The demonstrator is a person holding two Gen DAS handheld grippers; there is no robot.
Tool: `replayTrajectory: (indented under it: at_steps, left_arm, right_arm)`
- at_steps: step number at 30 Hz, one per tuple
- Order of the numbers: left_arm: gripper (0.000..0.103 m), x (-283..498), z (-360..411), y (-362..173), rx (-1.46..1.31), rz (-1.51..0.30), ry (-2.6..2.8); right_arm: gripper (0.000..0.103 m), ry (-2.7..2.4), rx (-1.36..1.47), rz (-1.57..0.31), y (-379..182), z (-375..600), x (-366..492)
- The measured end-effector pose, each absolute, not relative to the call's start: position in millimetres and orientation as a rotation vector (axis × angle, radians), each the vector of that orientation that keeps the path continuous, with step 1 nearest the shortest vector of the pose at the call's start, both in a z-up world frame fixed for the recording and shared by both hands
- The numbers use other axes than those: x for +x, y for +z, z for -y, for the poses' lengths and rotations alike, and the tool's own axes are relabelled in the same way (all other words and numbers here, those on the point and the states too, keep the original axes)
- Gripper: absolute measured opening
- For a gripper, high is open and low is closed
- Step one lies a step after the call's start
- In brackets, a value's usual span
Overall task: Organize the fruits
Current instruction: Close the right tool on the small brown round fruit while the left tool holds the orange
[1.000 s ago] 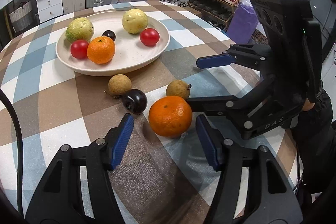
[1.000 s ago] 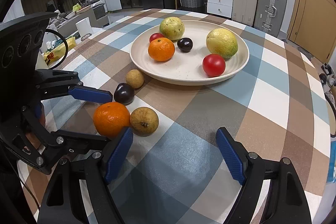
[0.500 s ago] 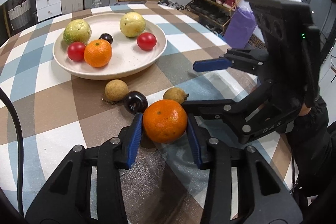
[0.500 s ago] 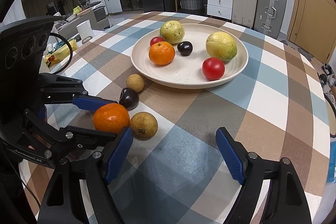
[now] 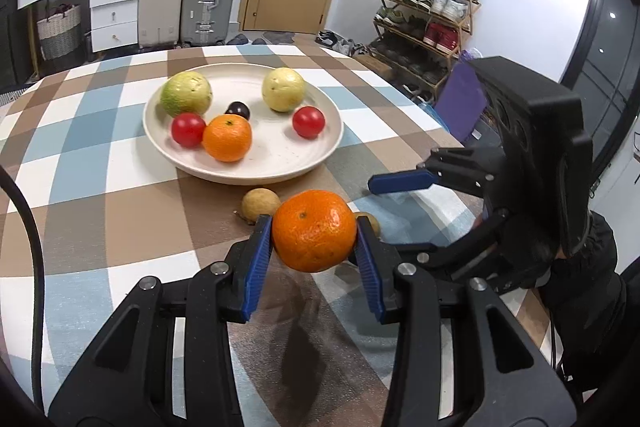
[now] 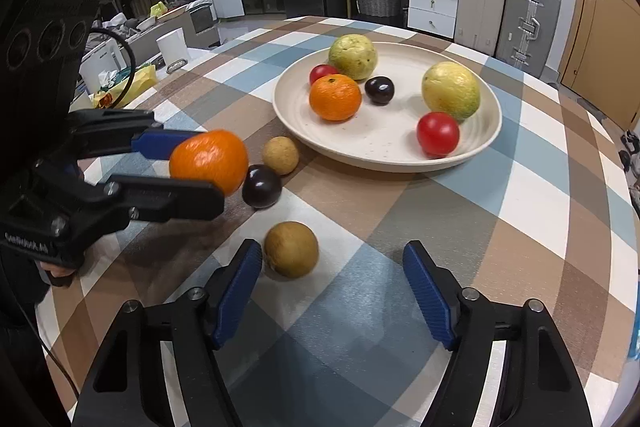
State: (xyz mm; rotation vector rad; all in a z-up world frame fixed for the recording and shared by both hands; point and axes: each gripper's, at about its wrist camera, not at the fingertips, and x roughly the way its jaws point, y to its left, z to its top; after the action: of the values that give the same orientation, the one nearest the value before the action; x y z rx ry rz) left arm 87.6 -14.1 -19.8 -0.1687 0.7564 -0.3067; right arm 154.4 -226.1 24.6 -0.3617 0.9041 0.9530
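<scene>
Left gripper [image 5: 315,231] fingers gripping tangerine [image 5: 314,230] above bench [image 5: 120,211], short of plate [image 5: 276,175].
Right gripper [image 6: 333,275] fingers gaping by brown fruit [image 6: 291,254]; carrying high over rim, aiming for bare plate spot, releasing gently.

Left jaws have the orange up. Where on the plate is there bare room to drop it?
The held orange fits best on the plate's near side, the bare patch between the plated orange and the near red tomato. The far-left part is crowded: green guava, second tomato and dark plum cluster there.
</scene>
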Motion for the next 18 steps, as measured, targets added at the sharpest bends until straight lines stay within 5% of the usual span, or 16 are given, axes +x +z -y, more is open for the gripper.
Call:
replayTrajectory:
  at_steps: [13,18]
  left_arm:
    - [0.038,88,8,-21,-0.175,-0.755,-0.287]
    - [0.038,89,9,-21,-0.174,-0.753,-0.280]
  right_arm:
    - [0.053,0.993,-0.407,-0.886,25,217,143]
    - [0.036,1.003,-0.436,-0.869,25,213,137]
